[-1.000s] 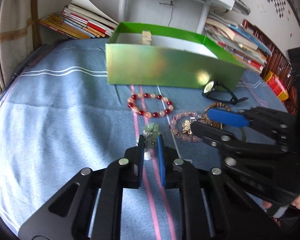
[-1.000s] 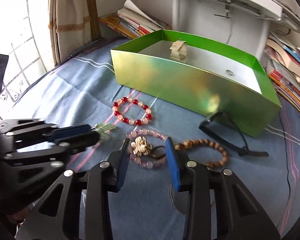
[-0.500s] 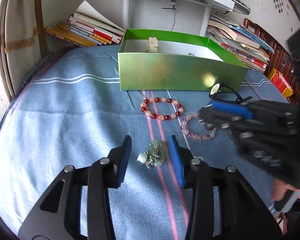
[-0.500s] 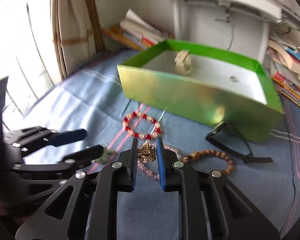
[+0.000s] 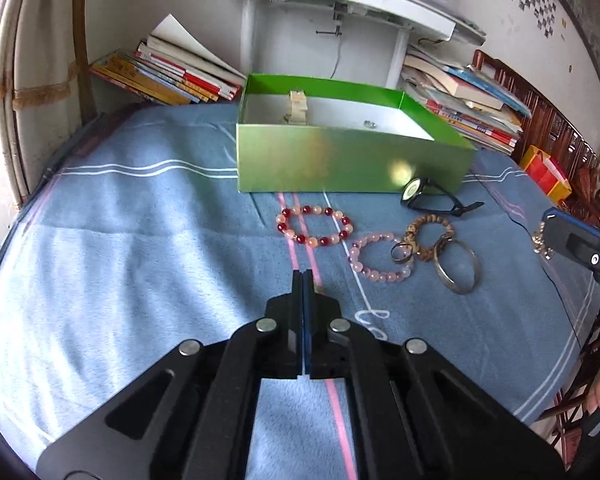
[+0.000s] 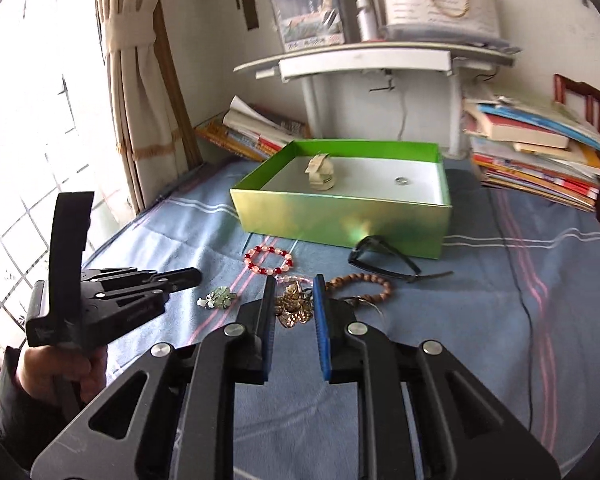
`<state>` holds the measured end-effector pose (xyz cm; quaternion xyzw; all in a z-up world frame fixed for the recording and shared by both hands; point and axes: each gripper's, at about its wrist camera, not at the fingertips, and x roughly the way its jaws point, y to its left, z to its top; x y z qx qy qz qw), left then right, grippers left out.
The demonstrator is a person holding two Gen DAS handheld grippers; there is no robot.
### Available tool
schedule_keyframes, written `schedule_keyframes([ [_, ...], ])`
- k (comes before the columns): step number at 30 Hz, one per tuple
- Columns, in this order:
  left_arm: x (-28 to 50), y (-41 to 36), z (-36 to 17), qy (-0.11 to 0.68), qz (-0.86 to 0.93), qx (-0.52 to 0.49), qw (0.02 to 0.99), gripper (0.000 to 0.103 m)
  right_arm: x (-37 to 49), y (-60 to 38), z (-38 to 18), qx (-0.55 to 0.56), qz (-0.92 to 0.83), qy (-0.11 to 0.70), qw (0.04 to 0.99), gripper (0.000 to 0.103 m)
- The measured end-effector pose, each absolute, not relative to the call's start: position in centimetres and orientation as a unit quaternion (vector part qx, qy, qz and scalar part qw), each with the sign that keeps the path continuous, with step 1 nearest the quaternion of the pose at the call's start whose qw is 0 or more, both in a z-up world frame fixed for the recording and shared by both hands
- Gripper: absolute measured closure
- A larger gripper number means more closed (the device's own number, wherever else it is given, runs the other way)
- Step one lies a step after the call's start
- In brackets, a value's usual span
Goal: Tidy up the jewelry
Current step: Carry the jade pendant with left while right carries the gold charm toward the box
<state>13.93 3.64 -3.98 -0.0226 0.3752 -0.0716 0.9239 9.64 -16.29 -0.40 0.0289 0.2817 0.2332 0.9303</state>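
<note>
The gold filigree charm (image 6: 294, 312) is pinched between the right gripper (image 6: 294, 285) pads and dangles loosely. The shiny green cardboard box (image 6: 340, 220) is well ahead of it. The left gripper (image 5: 302, 276) is clamped on nothing, with the small pale-green bead charm (image 6: 219, 297) lying just past its tips. Tbh the gold piece could get dropped short of the box if that thin pinch slips.

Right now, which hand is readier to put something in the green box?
Right. The right gripper pinches the gold charm, ready for the green box. The left gripper is shut on nothing visible; the green charm lies beside it.
</note>
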Motion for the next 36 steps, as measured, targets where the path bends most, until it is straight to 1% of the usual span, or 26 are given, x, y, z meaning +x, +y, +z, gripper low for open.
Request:
schedule_keyframes([
  [3, 13.3, 3.9, -3.6, 0.373, -0.079, -0.023, 0.924, 0.103, 8.8, -17.0, -0.1, 0.034, 0.224, 0.277, 0.934, 0.085],
  [4, 13.4, 3.7, -3.8, 0.376, -0.08, -0.018, 0.923, 0.1, 8.6, -17.2, -0.1, 0.037, 0.222, 0.276, 0.935, 0.085],
  [5, 13.6, 3.6, -4.0, 0.379, -0.077, -0.009, 0.922, 0.091, 8.4, -17.3, 0.0, 0.038, 0.222, 0.276, 0.935, 0.085],
  [6, 13.9, 3.2, -4.4, 0.387, -0.074, 0.006, 0.919, 0.041, 8.2, -17.3, 0.0, 0.038, 0.22, 0.275, 0.935, 0.085],
  [7, 14.1, 3.0, -4.7, 0.387, -0.069, 0.016, 0.919, 0.016, 7.9, -17.4, -0.1, 0.038, 0.22, 0.275, 0.935, 0.085],
  [8, 13.9, 2.7, -4.8, 0.369, -0.062, 0.03, 0.927, 0.011, 7.7, -17.4, -0.1, 0.038, 0.221, 0.276, 0.935, 0.085],
  [9, 14.1, 2.5, -5.0, 0.368, -0.059, 0.041, 0.927, 0.012, 7.6, -17.4, -0.1, 0.036, 0.221, 0.278, 0.934, 0.085],
  [11, 14.8, 2.1, -5.6, 0.384, -0.07, 0.044, 0.92, 0.033, 7.3, -17.4, -0.2, 0.036, 0.222, 0.278, 0.934, 0.085],
  [13, 15.7, 2.5, -6.5, 0.407, -0.071, 0.029, 0.91, 0.087, 7.1, -17.3, -0.2, 0.035, 0.222, 0.28, 0.933, 0.085],
  [15, 16.1, 2.9, -7.0, 0.41, -0.069, 0.02, 0.909, 0.089, 7.0, -17.2, -0.3, 0.036, 0.223, 0.282, 0.932, 0.085],
  [17, 15.9, 3.0, -6.7, 0.408, -0.072, 0.017, 0.91, 0.097, 6.8, -17.1, -0.2, 0.036, 0.225, 0.281, 0.932, 0.085],
  [18, 15.5, 3.3, -6.1, 0.396, -0.068, 0.008, 0.916, 0.098, 6.6, -17.0, -0.1, 0.035, 0.226, 0.28, 0.932, 0.085],
  [27, 7.6, 3.6, 2.3, 0.286, -0.074, -0.002, 0.955, 0.098, 4.3, -16.6, 2.1, 0.028, 0.229, 0.242, 0.942, 0.085],
  [31, 4.8, 3.3, 4.2, 0.26, -0.07, 0.002, 0.963, 0.098, 2.9, -16.4, 2.8, 0.017, 0.22, 0.224, 0.949, 0.085],
  [36, 2.9, 2.8, 4.9, 0.254, -0.082, 0.003, 0.964, 0.098, 2.1, -16.7, 3.2, 0.016, 0.216, 0.218, 0.952, 0.085],
])
